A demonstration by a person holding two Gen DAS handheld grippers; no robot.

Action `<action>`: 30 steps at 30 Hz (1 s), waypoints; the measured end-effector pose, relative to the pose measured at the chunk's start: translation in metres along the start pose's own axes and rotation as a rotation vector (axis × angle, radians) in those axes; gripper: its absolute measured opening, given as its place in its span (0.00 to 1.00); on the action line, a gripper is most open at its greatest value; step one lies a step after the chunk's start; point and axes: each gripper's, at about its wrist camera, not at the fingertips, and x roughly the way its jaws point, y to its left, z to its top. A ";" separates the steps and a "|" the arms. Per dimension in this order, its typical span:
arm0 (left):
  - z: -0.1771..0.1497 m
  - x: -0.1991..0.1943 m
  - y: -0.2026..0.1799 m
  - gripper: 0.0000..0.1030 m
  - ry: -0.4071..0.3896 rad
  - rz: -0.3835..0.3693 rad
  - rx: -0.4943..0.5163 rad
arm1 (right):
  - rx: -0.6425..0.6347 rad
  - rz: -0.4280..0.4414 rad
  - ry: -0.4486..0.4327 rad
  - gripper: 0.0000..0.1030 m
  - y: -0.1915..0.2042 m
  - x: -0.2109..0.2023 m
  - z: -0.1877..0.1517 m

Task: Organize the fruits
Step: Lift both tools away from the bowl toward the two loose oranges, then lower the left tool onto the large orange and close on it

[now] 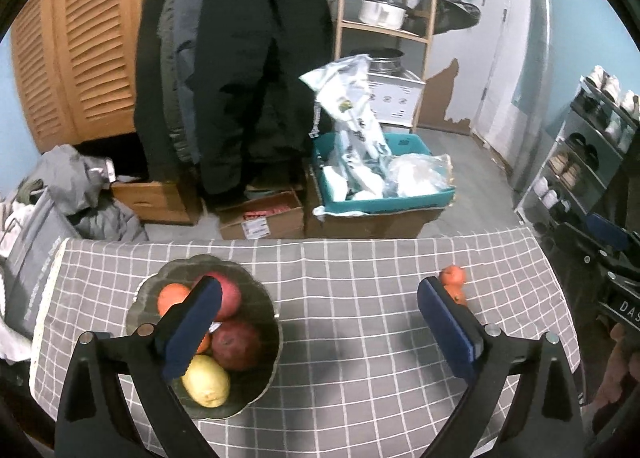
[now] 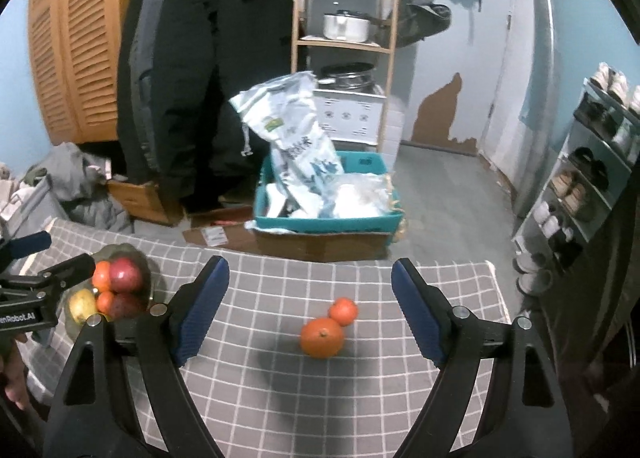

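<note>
On checked cloth (image 2: 360, 398): two glossy oranges (image 2: 322, 337) touching; left tongs (image 1: 320, 322), right tongs (image 2: 310, 310) spread wide, empty.

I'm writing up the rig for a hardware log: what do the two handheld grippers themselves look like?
Both look alike: the left gripper and the right gripper each have two black plastic fingers that curve outward, faced with dark blue ribbed pads and pinned with silver round fasteners. Seen from the right wrist, the left gripper's body carries white lettering, partly cut off. No cables or sleeves are visible.
</note>
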 end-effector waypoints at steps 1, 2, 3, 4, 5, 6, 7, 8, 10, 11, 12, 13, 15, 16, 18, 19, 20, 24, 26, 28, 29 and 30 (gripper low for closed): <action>0.000 0.001 -0.004 0.96 0.002 -0.003 0.005 | 0.004 -0.004 0.001 0.81 -0.003 0.000 0.000; 0.001 0.002 -0.009 0.96 0.005 -0.010 0.012 | 0.011 -0.010 0.002 0.81 -0.008 0.000 -0.001; 0.001 0.003 -0.013 0.96 0.007 -0.016 0.017 | 0.017 -0.014 0.001 0.81 -0.012 -0.001 -0.002; 0.001 0.004 -0.016 0.96 0.009 -0.021 0.022 | 0.026 -0.021 0.002 0.81 -0.018 -0.002 -0.004; 0.001 0.007 -0.021 0.96 0.014 -0.027 0.028 | 0.032 -0.025 0.003 0.81 -0.021 -0.002 -0.004; 0.001 0.008 -0.025 0.96 0.018 -0.031 0.033 | 0.044 -0.029 0.002 0.81 -0.026 -0.003 -0.006; 0.001 0.010 -0.028 0.96 0.022 -0.037 0.038 | 0.052 -0.032 0.002 0.81 -0.030 -0.003 -0.007; 0.001 0.013 -0.034 0.96 0.025 -0.045 0.043 | 0.058 -0.033 0.003 0.81 -0.033 -0.003 -0.007; 0.001 0.016 -0.040 0.96 0.030 -0.052 0.049 | 0.069 -0.039 0.008 0.81 -0.038 -0.002 -0.010; 0.000 0.018 -0.044 0.96 0.036 -0.054 0.052 | 0.074 -0.043 0.010 0.81 -0.042 -0.002 -0.011; 0.000 0.021 -0.049 0.96 0.041 -0.059 0.057 | 0.078 -0.045 0.012 0.81 -0.043 -0.001 -0.012; 0.000 0.023 -0.052 0.96 0.044 -0.061 0.060 | 0.081 -0.046 0.015 0.81 -0.046 0.000 -0.013; 0.001 0.027 -0.059 0.96 0.051 -0.062 0.063 | 0.086 -0.052 0.028 0.81 -0.051 0.005 -0.015; 0.001 0.031 -0.062 0.96 0.059 -0.068 0.063 | 0.087 -0.055 0.033 0.81 -0.052 0.007 -0.016; 0.001 0.038 -0.070 0.96 0.074 -0.078 0.064 | 0.084 -0.065 0.056 0.81 -0.056 0.013 -0.019; 0.001 0.041 -0.072 0.96 0.080 -0.081 0.066 | 0.082 -0.072 0.072 0.81 -0.058 0.018 -0.021; 0.000 0.046 -0.076 0.96 0.089 -0.085 0.072 | 0.079 -0.081 0.090 0.81 -0.061 0.023 -0.024; -0.006 0.065 -0.090 0.96 0.127 -0.082 0.106 | 0.086 -0.096 0.150 0.81 -0.073 0.042 -0.037; -0.011 0.077 -0.096 0.96 0.155 -0.085 0.122 | 0.095 -0.105 0.187 0.81 -0.080 0.054 -0.046; -0.015 0.089 -0.103 0.96 0.177 -0.085 0.135 | 0.104 -0.106 0.215 0.81 -0.086 0.064 -0.053; -0.018 0.095 -0.106 0.96 0.188 -0.085 0.142 | 0.108 -0.109 0.228 0.81 -0.089 0.068 -0.056; -0.020 0.101 -0.111 0.96 0.198 -0.084 0.149 | 0.112 -0.114 0.243 0.81 -0.093 0.074 -0.060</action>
